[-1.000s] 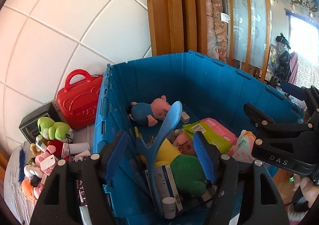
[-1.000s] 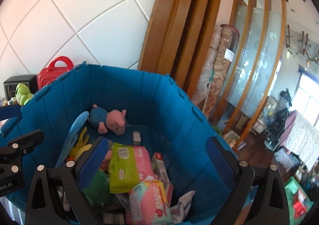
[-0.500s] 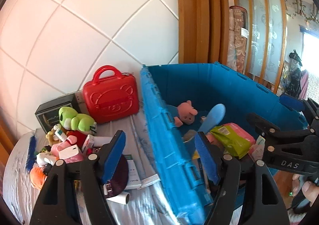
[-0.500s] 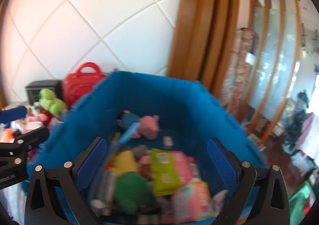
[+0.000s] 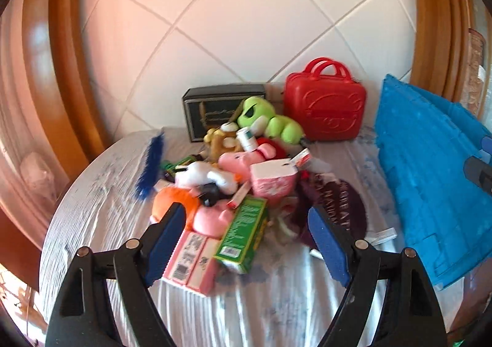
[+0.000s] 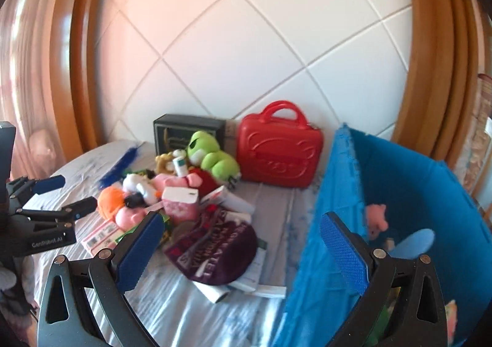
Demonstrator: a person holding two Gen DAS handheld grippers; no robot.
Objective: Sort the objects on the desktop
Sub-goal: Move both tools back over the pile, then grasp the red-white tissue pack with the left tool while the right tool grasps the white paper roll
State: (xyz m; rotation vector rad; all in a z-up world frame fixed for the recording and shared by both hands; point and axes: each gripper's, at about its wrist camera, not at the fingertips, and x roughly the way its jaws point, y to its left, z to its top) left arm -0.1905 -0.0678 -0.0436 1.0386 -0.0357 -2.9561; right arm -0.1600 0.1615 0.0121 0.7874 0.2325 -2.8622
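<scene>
Both your claws have swung from over the blue bin [image 6: 399,193] to the pile [image 5: 233,175] on the counter [image 5: 101,211], left claw [image 5: 246,242] opening with nothing between, right claw [image 6: 240,251] wide and empty, ready for another pick.

Bare cloth [image 5: 101,218] left of the toy heap [image 5: 227,175] gives free passage; the blue crate wall [image 5: 430,168] bars the right, red case [image 5: 324,107] behind.
</scene>
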